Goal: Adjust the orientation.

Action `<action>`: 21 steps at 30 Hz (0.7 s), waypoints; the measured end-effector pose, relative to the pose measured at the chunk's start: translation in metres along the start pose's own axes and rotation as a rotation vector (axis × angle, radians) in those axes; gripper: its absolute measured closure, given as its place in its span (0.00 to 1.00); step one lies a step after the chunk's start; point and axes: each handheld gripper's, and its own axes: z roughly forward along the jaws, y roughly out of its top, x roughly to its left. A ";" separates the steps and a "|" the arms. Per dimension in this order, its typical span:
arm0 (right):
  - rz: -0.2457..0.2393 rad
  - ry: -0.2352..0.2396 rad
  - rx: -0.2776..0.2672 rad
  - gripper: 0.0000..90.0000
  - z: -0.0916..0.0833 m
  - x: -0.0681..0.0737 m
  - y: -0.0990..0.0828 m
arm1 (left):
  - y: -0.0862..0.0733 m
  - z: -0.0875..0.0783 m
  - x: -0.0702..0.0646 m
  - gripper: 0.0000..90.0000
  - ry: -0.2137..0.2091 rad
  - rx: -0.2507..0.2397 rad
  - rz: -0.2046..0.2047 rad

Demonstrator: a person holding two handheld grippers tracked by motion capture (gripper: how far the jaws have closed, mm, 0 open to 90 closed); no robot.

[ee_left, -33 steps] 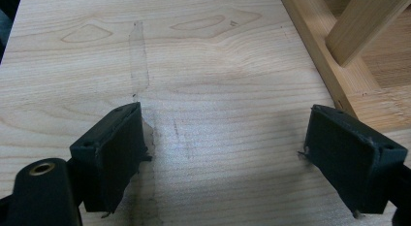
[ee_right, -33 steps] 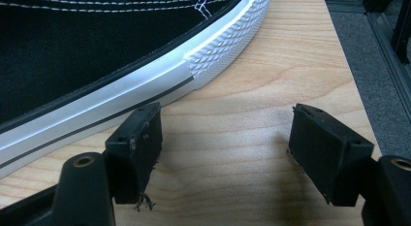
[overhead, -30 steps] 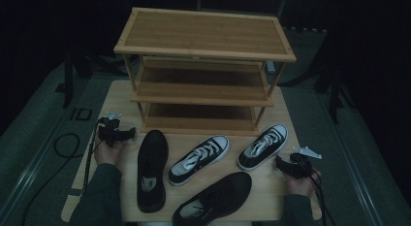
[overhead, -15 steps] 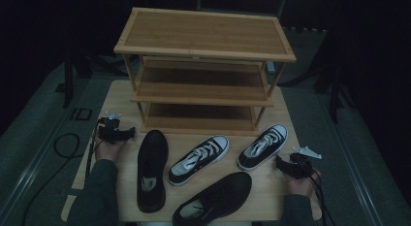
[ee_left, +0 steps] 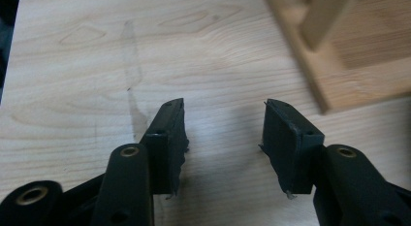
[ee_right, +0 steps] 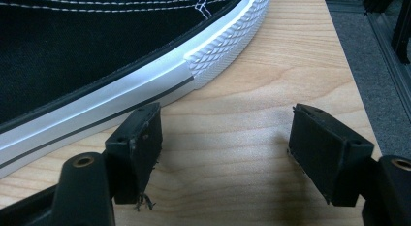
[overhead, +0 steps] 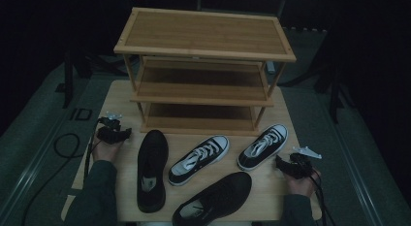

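Nothing is moving since a second ago: both the left gripper [overhead: 116, 132] and the right gripper [overhead: 290, 166] are staying released on the counter [overhead: 121, 95], the right one beside the white-soled sneaker [overhead: 262, 146], so no grasp is starting yet.

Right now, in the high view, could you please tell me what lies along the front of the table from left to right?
Left claw → all-black shoe → left black-and-white sneaker → right black-and-white sneaker → right claw.

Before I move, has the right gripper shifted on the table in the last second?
No. The right gripper sits just off the heel of the right-hand sneaker, as it did a second ago, jaws open.
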 end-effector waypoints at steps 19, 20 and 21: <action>0.001 0.000 0.001 0.31 0.000 0.000 0.000 | 0.012 -0.041 -0.007 0.61 -0.101 0.028 0.090; 0.000 0.000 0.000 0.31 0.000 0.000 0.000 | 0.012 -0.044 -0.008 0.60 -0.102 0.022 0.091; 0.000 0.000 0.000 0.31 0.000 0.000 0.000 | 0.013 -0.046 -0.008 0.59 -0.109 0.013 0.088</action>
